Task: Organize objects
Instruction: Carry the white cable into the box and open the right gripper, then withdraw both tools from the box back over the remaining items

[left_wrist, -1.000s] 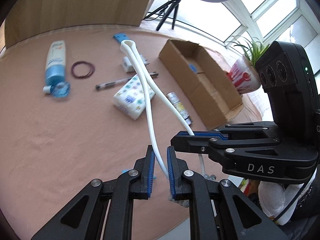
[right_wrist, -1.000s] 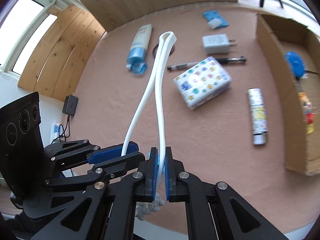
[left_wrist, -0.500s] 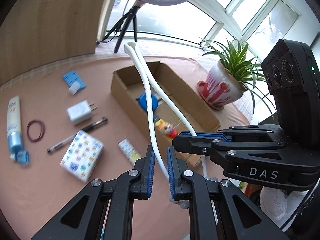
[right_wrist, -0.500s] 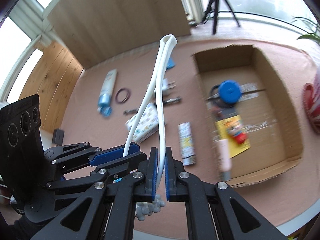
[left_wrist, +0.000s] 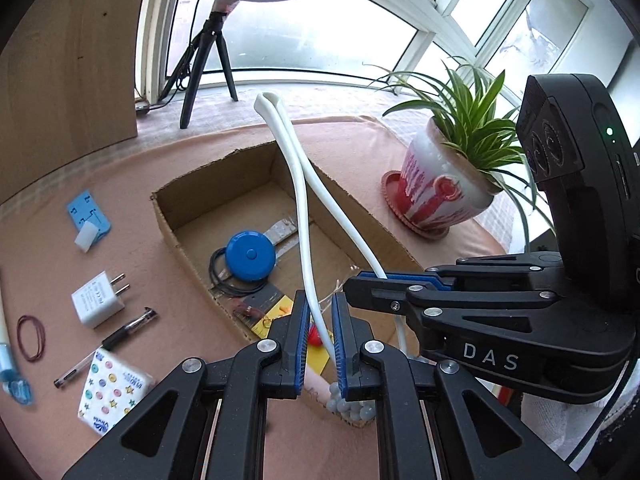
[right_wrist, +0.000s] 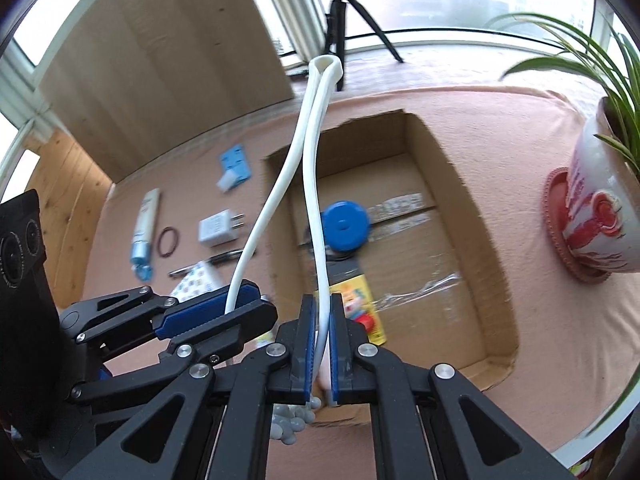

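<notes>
Hovering over the open brown cardboard box (left_wrist: 384, 232), the left gripper (left_wrist: 320, 336) and right gripper (right_wrist: 323, 332) each pinch one strand of a folded white flexible strap (left_wrist: 300, 184) with pale beads at its ends — the right jaws fully shut on it, the left nearly so, having just closed a little further. A second ago the pair hung over the scattered items on the pink tablecloth (left_wrist: 132, 224); now the box sits directly beneath — the drop looks near.
</notes>
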`<state>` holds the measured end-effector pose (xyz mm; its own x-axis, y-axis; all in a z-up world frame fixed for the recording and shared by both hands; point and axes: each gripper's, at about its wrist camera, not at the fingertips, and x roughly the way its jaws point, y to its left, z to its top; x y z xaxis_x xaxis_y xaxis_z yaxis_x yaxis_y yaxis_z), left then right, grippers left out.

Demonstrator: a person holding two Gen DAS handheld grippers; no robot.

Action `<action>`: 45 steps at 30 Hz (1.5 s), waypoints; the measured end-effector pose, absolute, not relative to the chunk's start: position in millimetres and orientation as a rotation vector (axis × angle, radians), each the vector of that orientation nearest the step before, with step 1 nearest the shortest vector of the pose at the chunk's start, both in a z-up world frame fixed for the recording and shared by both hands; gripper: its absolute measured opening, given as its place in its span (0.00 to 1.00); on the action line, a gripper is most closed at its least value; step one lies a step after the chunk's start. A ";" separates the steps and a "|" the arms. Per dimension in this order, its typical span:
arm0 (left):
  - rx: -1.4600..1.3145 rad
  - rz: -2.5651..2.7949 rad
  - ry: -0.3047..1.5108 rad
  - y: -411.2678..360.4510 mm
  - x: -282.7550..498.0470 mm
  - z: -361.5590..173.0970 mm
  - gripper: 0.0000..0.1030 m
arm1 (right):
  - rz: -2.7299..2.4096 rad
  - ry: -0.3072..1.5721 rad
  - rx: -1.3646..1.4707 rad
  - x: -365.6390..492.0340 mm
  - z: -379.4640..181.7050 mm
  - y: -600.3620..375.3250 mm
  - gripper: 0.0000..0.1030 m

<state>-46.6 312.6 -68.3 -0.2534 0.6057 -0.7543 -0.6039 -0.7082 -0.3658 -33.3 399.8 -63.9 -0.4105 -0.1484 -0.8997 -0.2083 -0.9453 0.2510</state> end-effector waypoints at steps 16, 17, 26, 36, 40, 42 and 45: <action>-1.270 2.127 0.085 304.2 -62.1 -84.6 0.42 | 2.495 0.364 -1.632 -45.3 -80.9 421.7 0.36; -1.274 2.129 0.085 300.8 -61.6 -84.5 0.42 | 2.502 0.369 -1.624 -44.5 -80.1 421.9 0.39; -1.308 2.193 0.069 249.8 -52.2 -79.1 0.42 | 2.580 0.403 -1.579 -39.9 -73.6 393.5 0.40; -1.406 2.334 0.008 143.9 -47.1 -90.4 0.53 | 2.692 0.423 -1.530 -35.3 -69.6 345.9 0.40; -1.468 2.406 -0.016 97.2 -51.9 -99.1 0.53 | 2.750 0.437 -1.466 -30.9 -65.6 329.7 0.40; -1.494 2.434 -0.019 75.8 -53.6 -102.5 0.53 | 2.764 0.425 -1.482 -31.1 -65.6 319.4 0.40; -1.530 2.463 -0.025 48.6 -58.3 -108.0 0.55 | 2.778 0.424 -1.537 -32.2 -70.7 301.4 0.40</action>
<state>-58.3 48.6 -108.0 -0.4220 0.2126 -0.8813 -0.1946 -0.9707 -0.1410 -32.2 301.4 -70.7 -0.5379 -0.1806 -0.8235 -0.0731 -0.9631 0.2589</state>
